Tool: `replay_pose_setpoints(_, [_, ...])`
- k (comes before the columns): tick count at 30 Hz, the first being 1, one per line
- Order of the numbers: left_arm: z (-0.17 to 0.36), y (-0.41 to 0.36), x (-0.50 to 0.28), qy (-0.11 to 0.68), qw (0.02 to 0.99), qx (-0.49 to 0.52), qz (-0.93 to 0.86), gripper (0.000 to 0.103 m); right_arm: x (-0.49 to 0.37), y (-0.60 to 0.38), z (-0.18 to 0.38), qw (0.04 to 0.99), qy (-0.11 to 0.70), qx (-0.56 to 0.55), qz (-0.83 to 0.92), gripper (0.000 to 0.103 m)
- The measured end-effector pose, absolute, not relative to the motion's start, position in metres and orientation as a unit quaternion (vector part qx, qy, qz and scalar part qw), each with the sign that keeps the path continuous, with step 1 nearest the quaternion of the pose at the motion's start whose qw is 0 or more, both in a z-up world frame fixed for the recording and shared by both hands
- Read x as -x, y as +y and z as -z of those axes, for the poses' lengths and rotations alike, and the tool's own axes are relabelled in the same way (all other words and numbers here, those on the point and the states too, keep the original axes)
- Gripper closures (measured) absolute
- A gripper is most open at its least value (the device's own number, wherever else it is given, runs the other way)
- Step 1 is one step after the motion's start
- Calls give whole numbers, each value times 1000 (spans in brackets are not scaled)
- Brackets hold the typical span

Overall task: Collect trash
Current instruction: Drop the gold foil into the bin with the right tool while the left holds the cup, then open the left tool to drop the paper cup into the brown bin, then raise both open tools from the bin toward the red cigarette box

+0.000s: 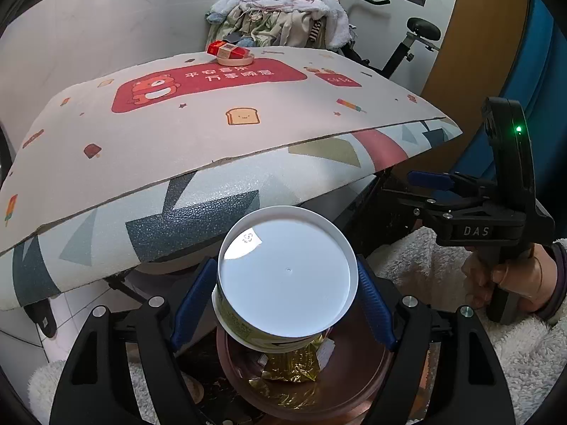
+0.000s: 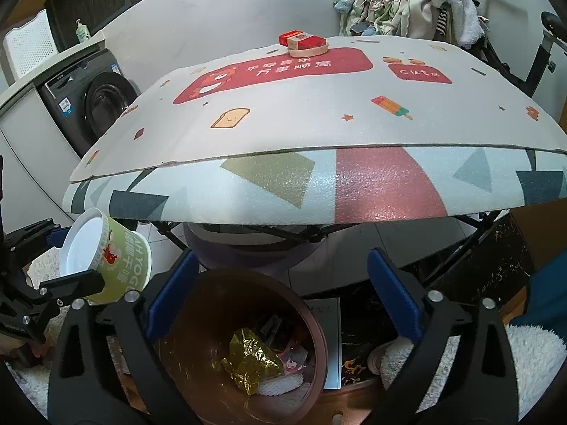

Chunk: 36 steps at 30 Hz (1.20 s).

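**Yogurt tub held over the bin, right gripper empty**

The left gripper clamps a round green paper yogurt tub with a white base between its blue pads, holding it tilted just above the brown round trash bin. Crumpled gold foil wrapper lies inside the bin among other scraps. The right gripper hangs over the bin's mouth with its jaws spread wide and nothing between them. Behind, the patterned foam-covered table carries a red cigarette box resting on a small cream round dish at its far edge.
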<state>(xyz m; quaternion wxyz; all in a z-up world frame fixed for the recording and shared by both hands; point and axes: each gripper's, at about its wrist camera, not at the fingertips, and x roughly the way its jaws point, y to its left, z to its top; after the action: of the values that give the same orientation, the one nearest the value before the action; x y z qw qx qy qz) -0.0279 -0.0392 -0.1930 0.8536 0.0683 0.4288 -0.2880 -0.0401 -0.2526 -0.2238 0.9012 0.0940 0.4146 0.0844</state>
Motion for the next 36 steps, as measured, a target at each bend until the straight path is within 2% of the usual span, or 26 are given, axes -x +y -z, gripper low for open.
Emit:
replay_pose_setpoints(4, [194,-41,28,432,851,-71,289,26,39,-252,225,900,418,-92,-83,6])
replay_pose_setpoints(7, [194,-43,28,430,852,-76,287,19,39,-251,226,899,421,-91,-81,6])
replay_pose_setpoints(19, [191,-27,20,427,867,-52,250,18,38,-252,228,897,425,-91,-81,6])
replay_pose_setpoints(23, [183,-17,15,419,877,-31,234,13,37,-253,228,896,427,-95,-77,6])
replay_pose_setpoints(36, [153,-7,-6,378,897,-27,228,11,35,-256,221,895,428,-98,-75,6])
